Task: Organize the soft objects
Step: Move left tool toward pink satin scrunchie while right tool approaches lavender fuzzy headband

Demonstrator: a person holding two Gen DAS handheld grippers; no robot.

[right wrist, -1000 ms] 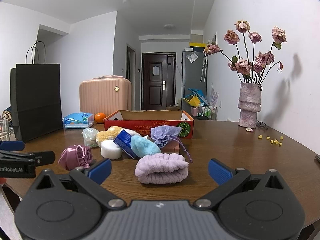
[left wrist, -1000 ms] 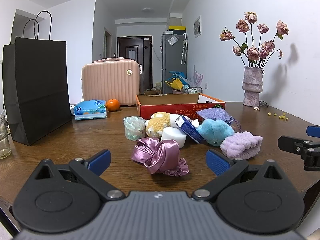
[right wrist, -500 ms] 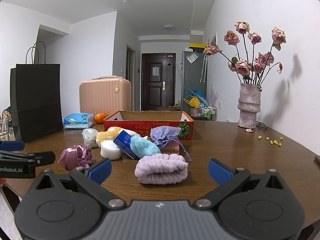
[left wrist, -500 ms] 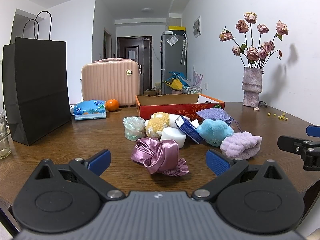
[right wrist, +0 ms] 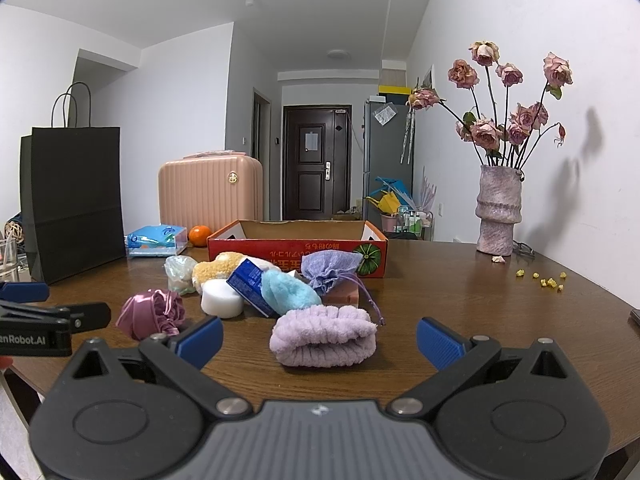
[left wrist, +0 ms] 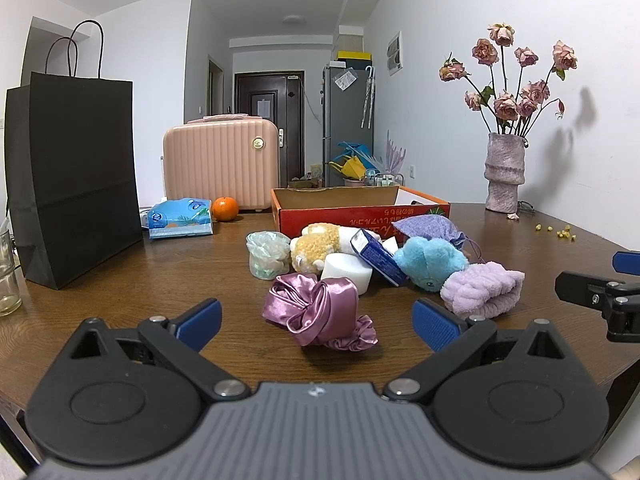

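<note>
A heap of soft things lies on the wooden table before a red cardboard box [left wrist: 360,213] [right wrist: 296,246]. Nearest my left gripper [left wrist: 316,320] is a purple satin scrunchie [left wrist: 316,308] [right wrist: 154,314]; the gripper is open, just short of it. A lilac towelling headband [right wrist: 324,336] [left wrist: 482,288] lies just ahead of my open right gripper [right wrist: 318,338]. Behind them lie a white foam block [left wrist: 346,278] [right wrist: 222,298], a blue plush [left wrist: 430,260] [right wrist: 288,292], a yellow plush [left wrist: 314,246], a blue carton [left wrist: 378,256], a lilac drawstring pouch [right wrist: 330,270] and a clear wrapped bundle [left wrist: 266,254].
A black paper bag [left wrist: 74,176] stands at the left, with a glass jar [left wrist: 8,276] at the edge. A tissue pack [left wrist: 180,218], an orange [left wrist: 225,208] and a pink suitcase [left wrist: 220,168] are behind. A vase of dried roses [left wrist: 504,172] stands at the right.
</note>
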